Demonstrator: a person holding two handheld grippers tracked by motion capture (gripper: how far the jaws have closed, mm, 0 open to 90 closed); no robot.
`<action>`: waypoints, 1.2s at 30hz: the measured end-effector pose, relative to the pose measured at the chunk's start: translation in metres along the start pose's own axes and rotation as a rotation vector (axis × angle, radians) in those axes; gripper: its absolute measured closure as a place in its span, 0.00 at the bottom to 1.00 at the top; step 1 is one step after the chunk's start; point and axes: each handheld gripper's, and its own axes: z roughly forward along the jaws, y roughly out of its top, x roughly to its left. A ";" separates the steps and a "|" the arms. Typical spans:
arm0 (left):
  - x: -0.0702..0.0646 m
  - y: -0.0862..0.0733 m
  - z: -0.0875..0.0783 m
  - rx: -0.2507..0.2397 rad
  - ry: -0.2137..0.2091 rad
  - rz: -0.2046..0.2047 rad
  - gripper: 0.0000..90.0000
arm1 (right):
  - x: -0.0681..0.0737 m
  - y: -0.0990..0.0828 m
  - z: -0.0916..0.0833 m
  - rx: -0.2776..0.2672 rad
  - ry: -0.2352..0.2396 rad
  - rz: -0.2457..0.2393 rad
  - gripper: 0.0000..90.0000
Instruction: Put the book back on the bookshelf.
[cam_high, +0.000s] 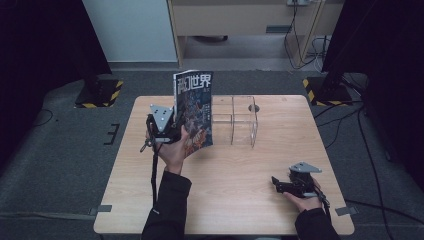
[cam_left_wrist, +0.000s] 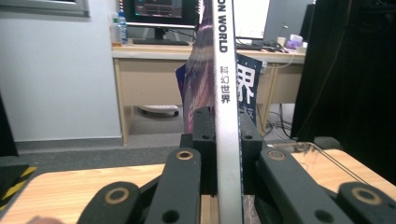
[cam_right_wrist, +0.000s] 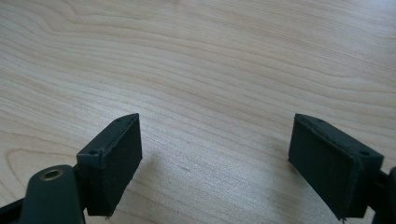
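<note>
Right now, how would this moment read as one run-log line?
left gripper: shut on magazine, held upright | right gripper: open, empty, over table | clear rack: beside magazine

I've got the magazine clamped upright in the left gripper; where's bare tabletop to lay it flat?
The table is bare between the two forearms, in front of the clear acrylic organizer, and along its left edge. Crowded: the back centre, around the organizer and the magazine in the left gripper; the right gripper takes the near right corner.

a light wooden table (cam_high: 240, 170) stands on grey floor (cam_high: 70, 165), bearing a clear rack (cam_high: 242, 120) with compartments toward its far edge, and tape tabs (cam_high: 104, 208) at its two near corners.
</note>
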 end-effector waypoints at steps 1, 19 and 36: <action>0.003 0.001 0.000 0.000 0.007 -0.012 0.92 | 0.000 0.000 0.000 0.001 0.001 -0.001 0.19; -0.001 -0.009 0.023 -0.002 0.014 -0.009 0.92 | -0.002 0.000 -0.001 -0.001 0.002 0.002 0.19; 0.004 -0.025 0.066 0.028 0.011 -0.062 0.92 | -0.004 0.000 0.000 -0.003 -0.001 0.008 0.19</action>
